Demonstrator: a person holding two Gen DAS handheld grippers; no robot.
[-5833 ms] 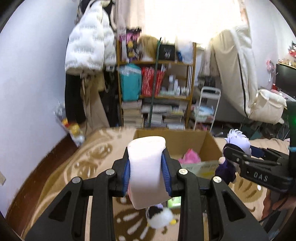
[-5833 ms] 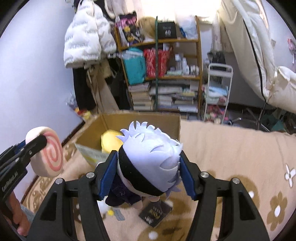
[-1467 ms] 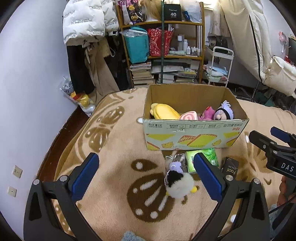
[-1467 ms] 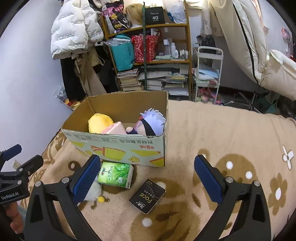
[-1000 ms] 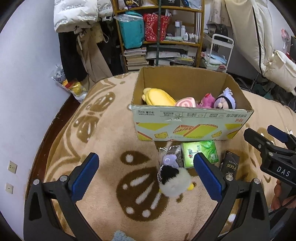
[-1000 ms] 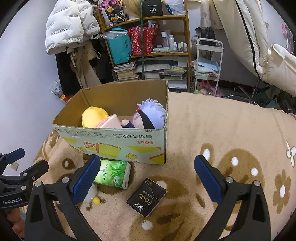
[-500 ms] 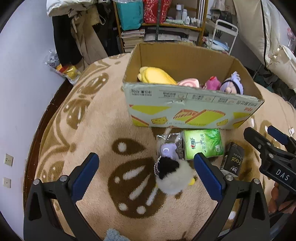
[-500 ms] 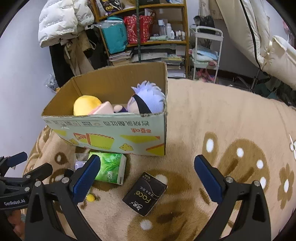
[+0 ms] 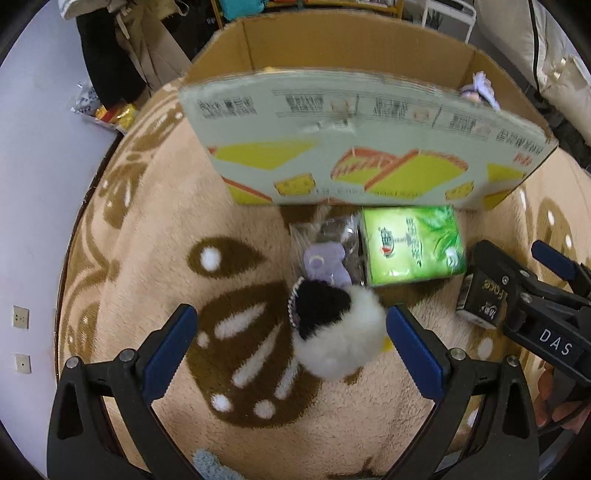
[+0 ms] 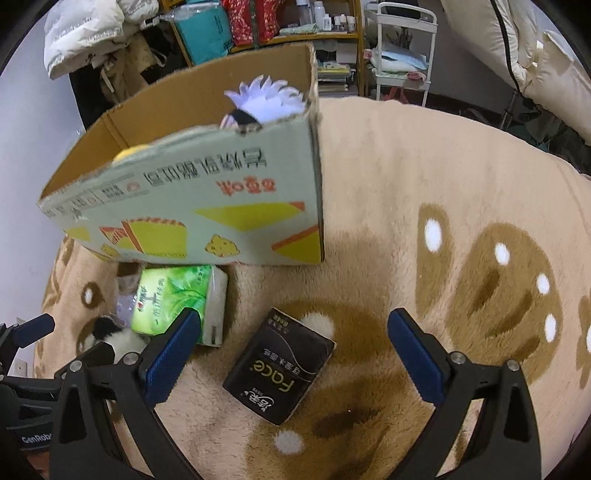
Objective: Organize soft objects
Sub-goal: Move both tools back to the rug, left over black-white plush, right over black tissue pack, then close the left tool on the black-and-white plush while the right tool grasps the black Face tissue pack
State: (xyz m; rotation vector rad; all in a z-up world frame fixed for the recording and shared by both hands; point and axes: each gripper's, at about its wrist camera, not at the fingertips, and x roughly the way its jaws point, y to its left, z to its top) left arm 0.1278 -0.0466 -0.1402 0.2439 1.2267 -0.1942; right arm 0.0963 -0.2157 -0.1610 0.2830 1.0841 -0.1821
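Note:
A fluffy black-and-white plush ball point(image 9: 332, 332) lies on the beige rug, between the blue pads of my open left gripper point(image 9: 291, 343). It also shows in the right wrist view point(image 10: 118, 338). A small purple plush in a clear bag point(image 9: 327, 258) lies just beyond it. My right gripper point(image 10: 293, 350) is open over a black tissue pack point(image 10: 280, 365). The cardboard box point(image 9: 362, 147) stands behind and holds a white-haired doll point(image 10: 266, 101) and a yellow plush point(image 10: 127, 155).
A green tissue pack point(image 9: 410, 245) lies against the box front, also in the right wrist view point(image 10: 177, 299). The right gripper body point(image 9: 535, 310) shows at the right of the left wrist view. Shelves point(image 10: 295, 29) and a white jacket point(image 10: 81, 26) stand behind the box.
Both grippers released their plush toys into the box and opened. They have since moved down and forward toward the rug, the left over the fluffy ball, the right over the black pack.

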